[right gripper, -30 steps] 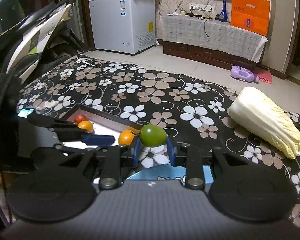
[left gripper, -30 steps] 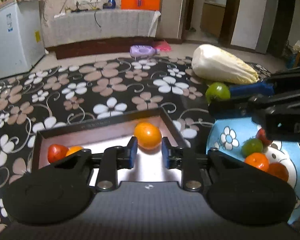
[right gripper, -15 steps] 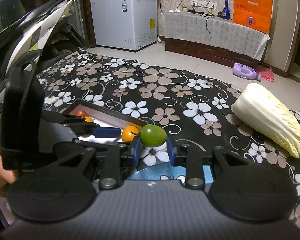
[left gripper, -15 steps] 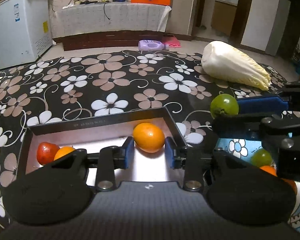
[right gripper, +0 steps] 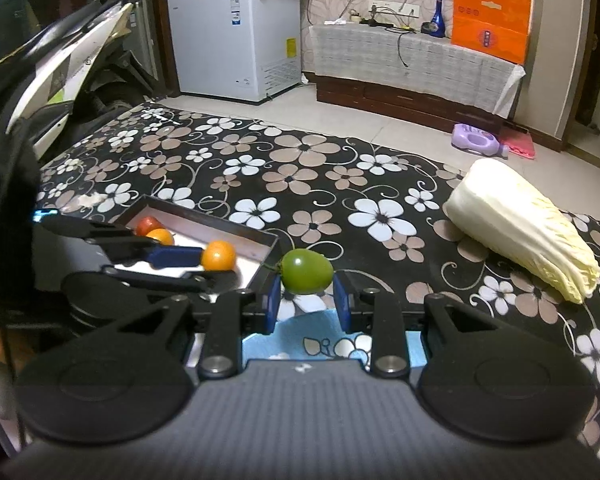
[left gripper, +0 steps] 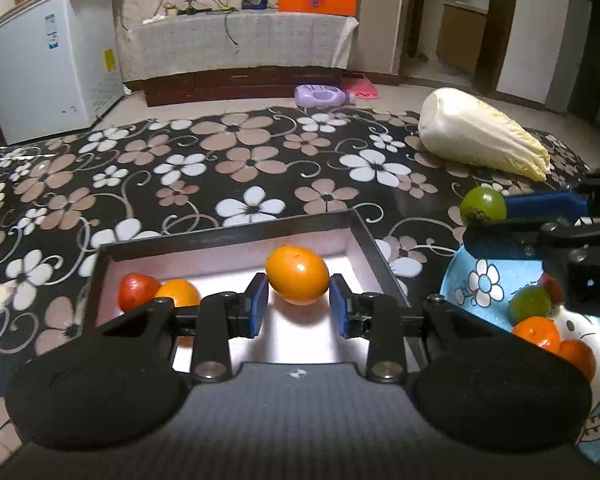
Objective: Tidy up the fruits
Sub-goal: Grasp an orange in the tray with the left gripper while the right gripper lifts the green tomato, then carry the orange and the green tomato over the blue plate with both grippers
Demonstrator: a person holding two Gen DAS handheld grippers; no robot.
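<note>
My left gripper [left gripper: 298, 306] is open over the dark-rimmed box [left gripper: 228, 234]; an orange [left gripper: 297, 275] sits between its pads with gaps on both sides. A red fruit [left gripper: 136, 290] and a small orange [left gripper: 178, 293] lie in the box's left corner. My right gripper [right gripper: 306, 300] is shut on a green fruit [right gripper: 306, 271], held above the blue plate [right gripper: 320, 326]. In the left wrist view the plate [left gripper: 484, 280] holds a green fruit [left gripper: 529, 303] and oranges [left gripper: 538, 332].
A large napa cabbage [left gripper: 480, 132] lies on the floral cloth [left gripper: 236, 168] at the far right. Beyond the cloth are a white freezer [left gripper: 48, 64], a purple bottle [left gripper: 320, 95] on the floor and a covered cabinet [left gripper: 244, 40]. A scooter [right gripper: 60, 72] stands at the left.
The left gripper's pads have spread apart and let go of the orange, which now rests in the box. The right gripper still holds the green fruit, almost unmoved.
</note>
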